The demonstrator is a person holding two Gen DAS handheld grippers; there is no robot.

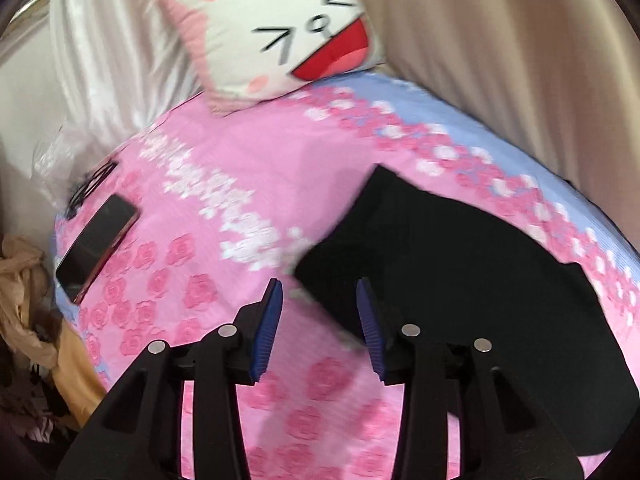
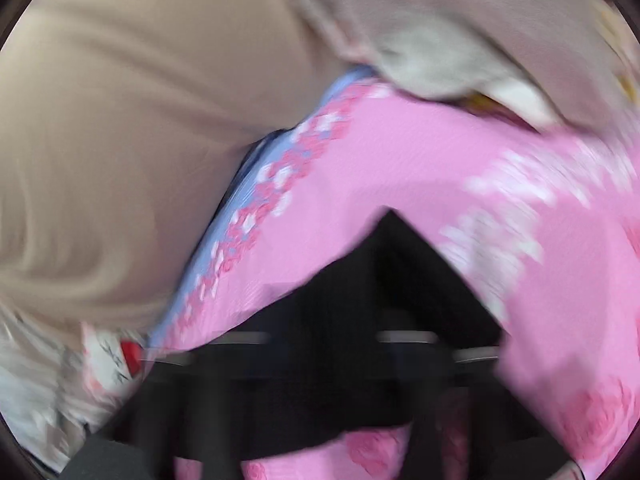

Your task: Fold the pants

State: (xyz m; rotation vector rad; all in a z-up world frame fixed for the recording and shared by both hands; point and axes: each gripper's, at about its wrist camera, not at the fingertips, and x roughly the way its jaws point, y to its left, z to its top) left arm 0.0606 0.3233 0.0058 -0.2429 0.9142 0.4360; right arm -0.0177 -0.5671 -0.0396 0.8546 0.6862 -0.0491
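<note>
The black pants (image 1: 460, 280) lie folded on the pink flowered bedspread (image 1: 248, 200), to the right in the left wrist view. My left gripper (image 1: 319, 300) is open and empty, its blue pads (image 1: 267, 328) just above the bedspread at the pants' near left edge. In the right wrist view the pants (image 2: 360, 300) fill the lower middle. That frame is heavily blurred. My right gripper is lost in the blur against the black cloth, so I cannot tell how its jaws stand.
A cat-face cushion (image 1: 280, 32) leans at the head of the bed. A phone (image 1: 96, 240) and a black tangle lie at the bed's left edge. Beige curtains (image 1: 500, 60) hang behind the bed; they also fill the left of the right wrist view (image 2: 120, 140). Brown paper and clutter (image 1: 24, 300) sit left of the bed.
</note>
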